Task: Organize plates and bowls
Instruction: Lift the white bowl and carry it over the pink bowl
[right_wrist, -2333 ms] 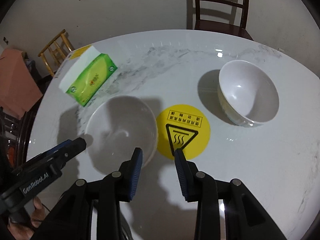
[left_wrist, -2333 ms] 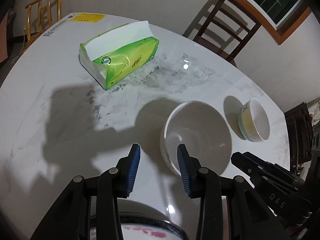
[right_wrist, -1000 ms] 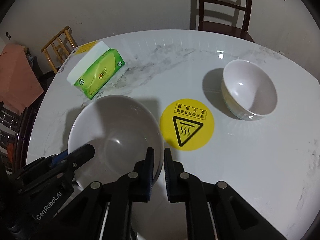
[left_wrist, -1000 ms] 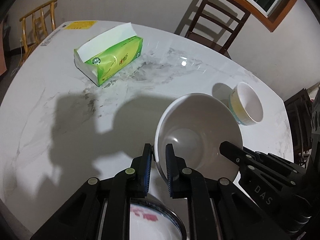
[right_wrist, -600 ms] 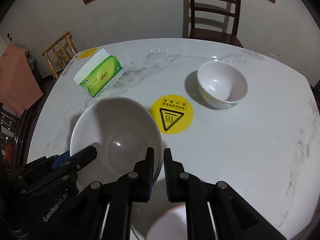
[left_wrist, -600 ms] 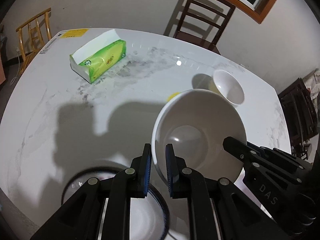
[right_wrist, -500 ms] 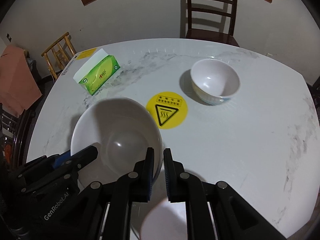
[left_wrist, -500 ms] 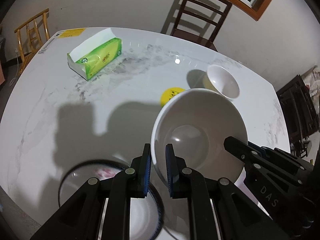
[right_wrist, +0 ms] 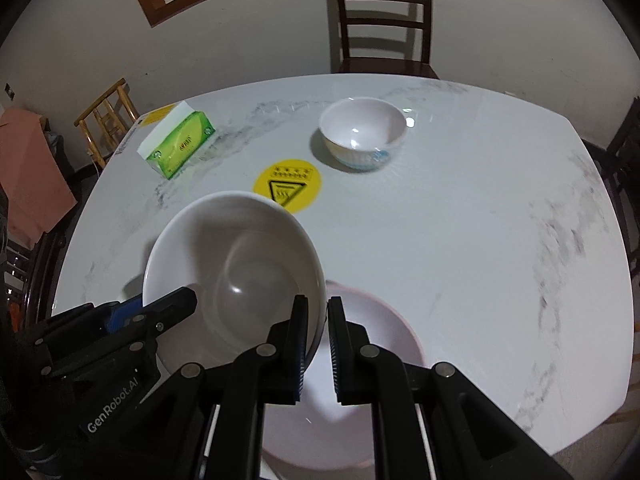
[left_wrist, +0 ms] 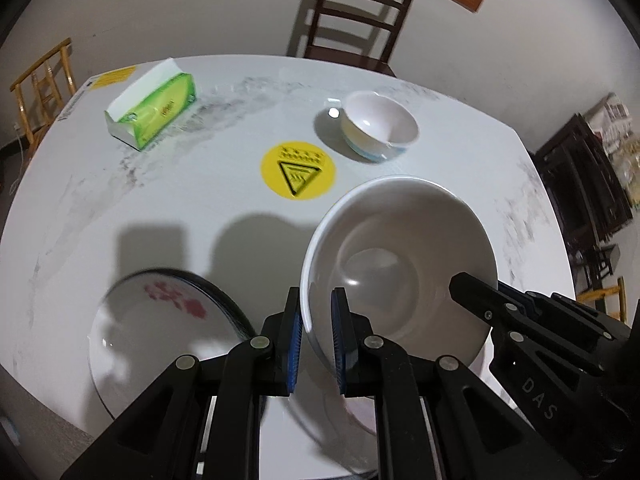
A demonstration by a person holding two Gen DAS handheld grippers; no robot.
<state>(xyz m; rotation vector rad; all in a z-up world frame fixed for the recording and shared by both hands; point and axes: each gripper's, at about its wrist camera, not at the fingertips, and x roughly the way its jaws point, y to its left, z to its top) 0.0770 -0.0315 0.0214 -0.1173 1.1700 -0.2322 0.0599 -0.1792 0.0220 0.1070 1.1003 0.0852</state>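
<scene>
A large white bowl (left_wrist: 400,272) (right_wrist: 232,268) hangs tilted above the marble table, held from both sides. My left gripper (left_wrist: 317,296) is shut on its left rim, and my right gripper (right_wrist: 319,304) is shut on the opposite rim. Below the bowl lie a dark-rimmed plate (left_wrist: 160,328) with red flowers, at the near left, and a pale pink plate (right_wrist: 372,360), partly hidden by the bowl and fingers. A small white bowl (left_wrist: 378,126) (right_wrist: 362,136) with a coloured outside stands upright farther back.
A green tissue box (left_wrist: 156,110) (right_wrist: 178,146) lies at the far left of the table (right_wrist: 480,220). A round yellow warning sticker (left_wrist: 297,171) (right_wrist: 287,186) marks the middle. A dark wooden chair (right_wrist: 382,20) stands behind the far edge, other chairs at the sides.
Both grippers closed on the large bowl's rims, lifted it and carried it back toward the near edge. The sticker it covered now shows, and the two plates have come into view below.
</scene>
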